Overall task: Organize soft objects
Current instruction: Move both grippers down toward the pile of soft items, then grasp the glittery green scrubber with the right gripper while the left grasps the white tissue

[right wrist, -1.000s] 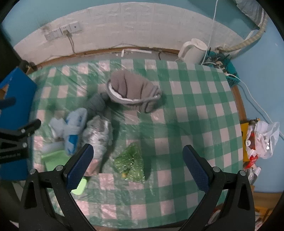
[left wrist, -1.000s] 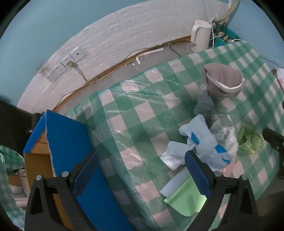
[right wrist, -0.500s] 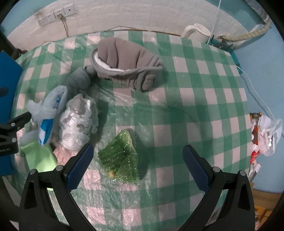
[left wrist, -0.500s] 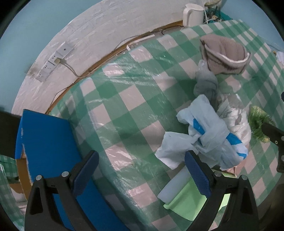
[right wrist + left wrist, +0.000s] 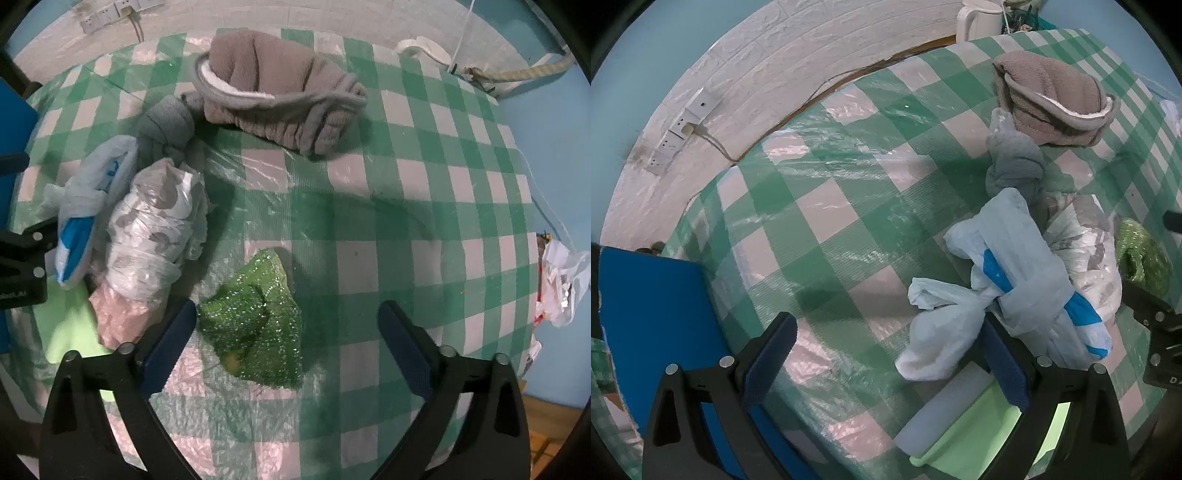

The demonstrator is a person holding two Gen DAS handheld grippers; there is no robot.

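Observation:
A glittery green scrub cloth (image 5: 255, 321) lies on the green-checked tablecloth (image 5: 406, 192), between the fingers of my right gripper (image 5: 288, 314). Its jaws are closing, and neither pad presses on the cloth. Left of it sit a white-grey plastic bag bundle (image 5: 151, 236), pink bubble wrap (image 5: 118, 314) and a light blue plastic bag (image 5: 1008, 280). A knotted grey sock (image 5: 1015, 166) and a brown fleece hat (image 5: 1052, 96) lie farther back. My left gripper (image 5: 886, 328) is open over bare cloth, its right finger beside the blue bag. A pale green sheet (image 5: 971, 435) lies under that finger.
A blue box (image 5: 653, 332) stands off the table's left edge. A white kettle (image 5: 979, 18) and wall sockets (image 5: 683, 129) are behind the table. A crumpled plastic bag (image 5: 561, 280) hangs past the right edge.
Both grippers have sunk toward the table. The green cloth now lies between the right fingers, which have drawn slightly together. The left gripper has come closer to the blue bag.

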